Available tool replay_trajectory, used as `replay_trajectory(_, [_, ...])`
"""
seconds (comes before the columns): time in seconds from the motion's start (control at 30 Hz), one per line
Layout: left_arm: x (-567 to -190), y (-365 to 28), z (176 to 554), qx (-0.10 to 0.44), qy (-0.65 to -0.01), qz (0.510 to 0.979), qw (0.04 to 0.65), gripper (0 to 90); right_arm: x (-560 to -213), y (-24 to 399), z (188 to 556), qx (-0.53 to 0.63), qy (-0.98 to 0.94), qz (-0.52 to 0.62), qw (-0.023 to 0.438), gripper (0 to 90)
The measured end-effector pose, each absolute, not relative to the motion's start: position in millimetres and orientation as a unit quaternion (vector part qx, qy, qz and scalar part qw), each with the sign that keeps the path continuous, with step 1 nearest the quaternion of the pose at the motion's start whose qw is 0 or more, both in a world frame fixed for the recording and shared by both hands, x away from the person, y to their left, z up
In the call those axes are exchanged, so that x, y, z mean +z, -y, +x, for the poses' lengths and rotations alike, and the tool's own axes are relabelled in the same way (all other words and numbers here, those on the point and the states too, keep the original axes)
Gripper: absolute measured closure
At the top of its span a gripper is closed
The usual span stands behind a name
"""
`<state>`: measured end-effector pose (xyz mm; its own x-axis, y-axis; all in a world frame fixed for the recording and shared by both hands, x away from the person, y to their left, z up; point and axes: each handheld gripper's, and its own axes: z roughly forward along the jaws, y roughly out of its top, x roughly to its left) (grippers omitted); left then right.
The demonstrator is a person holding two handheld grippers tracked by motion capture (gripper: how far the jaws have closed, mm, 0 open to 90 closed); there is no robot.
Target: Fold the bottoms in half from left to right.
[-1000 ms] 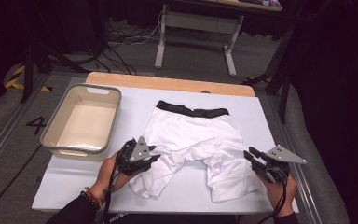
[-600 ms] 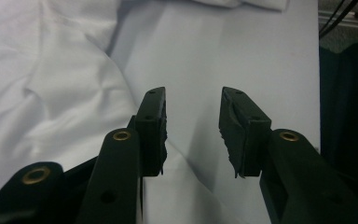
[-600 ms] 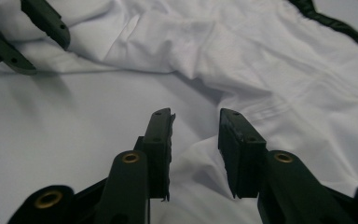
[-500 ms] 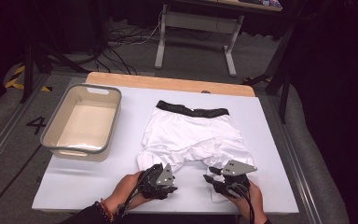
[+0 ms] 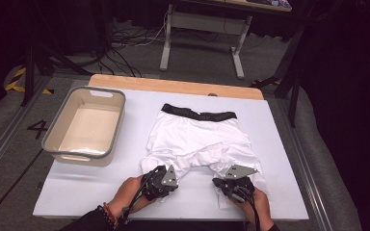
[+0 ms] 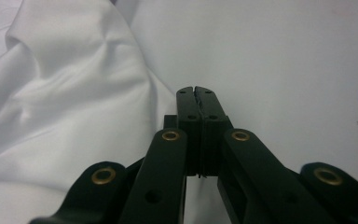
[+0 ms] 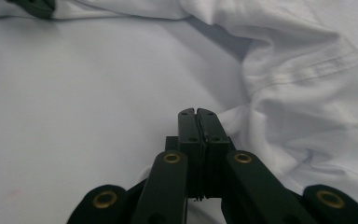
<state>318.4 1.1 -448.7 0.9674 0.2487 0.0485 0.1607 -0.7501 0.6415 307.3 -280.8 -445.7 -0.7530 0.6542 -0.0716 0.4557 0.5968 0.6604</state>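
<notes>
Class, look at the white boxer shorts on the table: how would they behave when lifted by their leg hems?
The white boxer shorts look floppy: the fabric already bunches into soft folds. They would probably drape and sag, and seem light.

Black numeral "4" [image 5: 37,128] on grey floor [image 5: 14,144] left of table; waistband [image 5: 198,113] print unreadable.

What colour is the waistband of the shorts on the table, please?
Black; the waistband contrasts with the white shorts, clearest in the high view.

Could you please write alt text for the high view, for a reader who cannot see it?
White shorts with a black waistband lie on a white table; a person's two grippers, left and right, rest shut at the near leg hems. An empty beige tub sits to the left.
</notes>
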Motion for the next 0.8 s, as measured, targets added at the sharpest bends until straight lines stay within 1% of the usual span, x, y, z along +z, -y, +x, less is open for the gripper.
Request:
replay_trajectory(0.03, [-447.8,-1.4,317.9,0.063,-0.109,0.933,0.339,90.0,-442.9,281.5,305.8,0.336,-0.879,0.31,0.137,89.7])
replay_trajectory(0.07, [-447.8,-1.4,317.9,0.063,-0.109,0.933,0.339,90.0,-442.9,281.5,305.8,0.336,-0.879,0.31,0.137,89.7])
replay_trajectory(0.1, [-443.9,-2.4,314.9,0.066,-0.105,0.929,0.349,90.0,-441.4,281.9,304.8,0.342,-0.877,0.309,0.132,89.7])
replay_trajectory(0.2, [-430.3,-6.0,306.3,0.055,-0.088,0.917,0.384,90.0,-421.9,279.6,288.4,0.383,-0.872,0.276,0.127,89.6])
replay_trajectory(0.33, [-417.2,-7.2,295.7,0.042,-0.066,0.903,0.422,90.0,-414.0,275.3,277.1,0.403,-0.87,0.258,0.115,89.5])
replay_trajectory(0.47, [-409.3,-4.8,284.9,0.029,-0.052,0.889,0.454,90.0,-414.9,268.8,272.7,0.399,-0.874,0.248,0.125,89.1])
replay_trajectory(0.57, [-406.9,-1.8,281.4,0.028,-0.04,0.889,0.454,89.9,-417.1,265.9,274.0,0.403,-0.873,0.249,0.121,88.8])
replay_trajectory(0.6, [-406.0,-1.6,280.1,0.035,-0.037,0.89,0.452,89.9,-418.1,264.7,274.2,0.406,-0.873,0.245,0.115,89.2])
replay_trajectory(0.8, [-402.1,-4.6,279.3,0.03,-0.034,0.878,0.477,89.2,-420.0,257.8,272.1,0.405,-0.877,0.234,0.113,85.7])
